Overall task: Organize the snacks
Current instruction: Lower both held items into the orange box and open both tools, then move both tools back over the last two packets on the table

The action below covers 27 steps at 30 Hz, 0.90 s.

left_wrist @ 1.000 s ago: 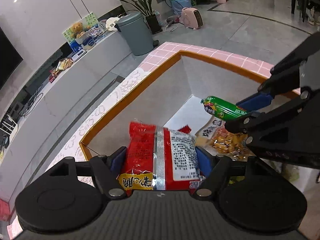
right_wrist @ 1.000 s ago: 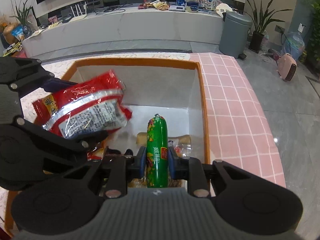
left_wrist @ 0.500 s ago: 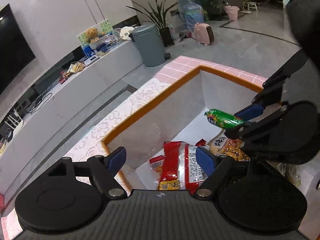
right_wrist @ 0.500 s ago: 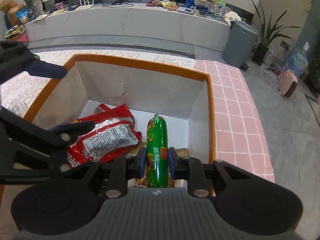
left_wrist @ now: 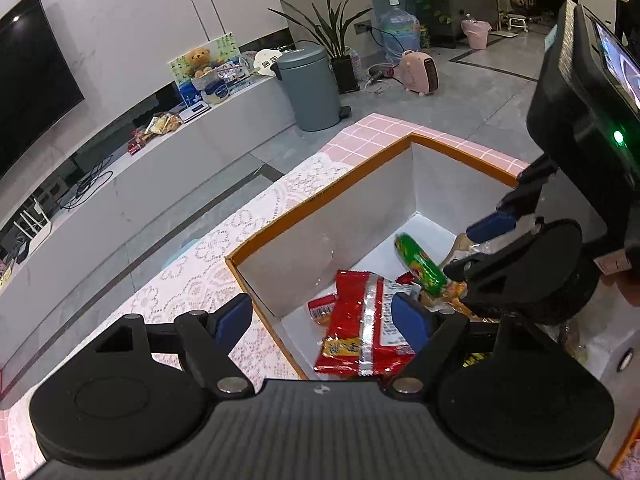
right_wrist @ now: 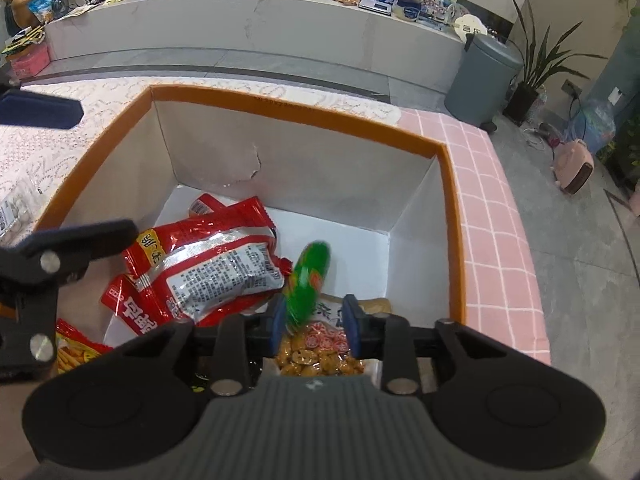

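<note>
Left wrist view shows the left tool (left_wrist: 324, 318) spread wide and empty above the near corner of the orange-rimmed box (left_wrist: 320, 200), which sits on the lace-covered surface (left_wrist: 192, 280). Below it, the red snack bag (left_wrist: 364, 328) lies on the box floor, touching neither pad. At about two o'clock from that bag the right tool (left_wrist: 470, 248) hangs over the box; its jaws have just been opening, and the green sausage (left_wrist: 420, 264) lies tilted at their tips. In the right wrist view the right tool (right_wrist: 314, 322) stands partly open, and the green sausage (right_wrist: 310, 280), blurred, leans toward eleven o'clock against the left pad, apparently loose rather than clamped. Beneath it sits a peanut packet (right_wrist: 320, 354), with the red snack bag (right_wrist: 208, 268) at nine o'clock.
</note>
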### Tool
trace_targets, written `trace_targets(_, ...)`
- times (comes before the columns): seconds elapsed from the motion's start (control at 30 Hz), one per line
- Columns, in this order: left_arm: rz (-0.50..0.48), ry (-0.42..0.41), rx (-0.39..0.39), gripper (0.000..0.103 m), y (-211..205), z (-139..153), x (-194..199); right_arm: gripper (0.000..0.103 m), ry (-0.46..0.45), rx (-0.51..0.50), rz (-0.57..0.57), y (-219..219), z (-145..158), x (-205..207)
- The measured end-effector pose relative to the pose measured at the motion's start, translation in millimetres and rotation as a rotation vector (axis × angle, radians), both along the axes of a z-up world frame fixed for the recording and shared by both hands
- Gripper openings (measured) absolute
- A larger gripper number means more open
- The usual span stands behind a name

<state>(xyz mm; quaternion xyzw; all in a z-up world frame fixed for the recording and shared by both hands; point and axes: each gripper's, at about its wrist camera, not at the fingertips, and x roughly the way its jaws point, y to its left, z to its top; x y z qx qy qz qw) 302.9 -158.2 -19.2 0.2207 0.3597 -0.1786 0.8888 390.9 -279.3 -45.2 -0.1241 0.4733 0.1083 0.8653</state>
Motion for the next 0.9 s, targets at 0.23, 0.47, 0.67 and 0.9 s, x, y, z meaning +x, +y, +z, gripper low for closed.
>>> trace_targets(0.23,0.013,-0.022,-0.025,0.093,13,14,-24,0.044,-0.048,0.014,-0.040,-2,25,-23)
trace_targets(0.47,0.056,-0.057,-0.050,0.093,35,29,-55,0.051,-0.152,0.099,-0.127,5,51,-69)
trace_targets(0.67,0.110,-0.058,-0.097,0.093,64,33,-82,0.055,-0.177,0.197,-0.174,21,58,-110)
trace_targets(0.9,0.214,-0.057,-0.126,0.092,108,25,-111,0.058,-0.232,0.253,-0.173,55,58,-153)
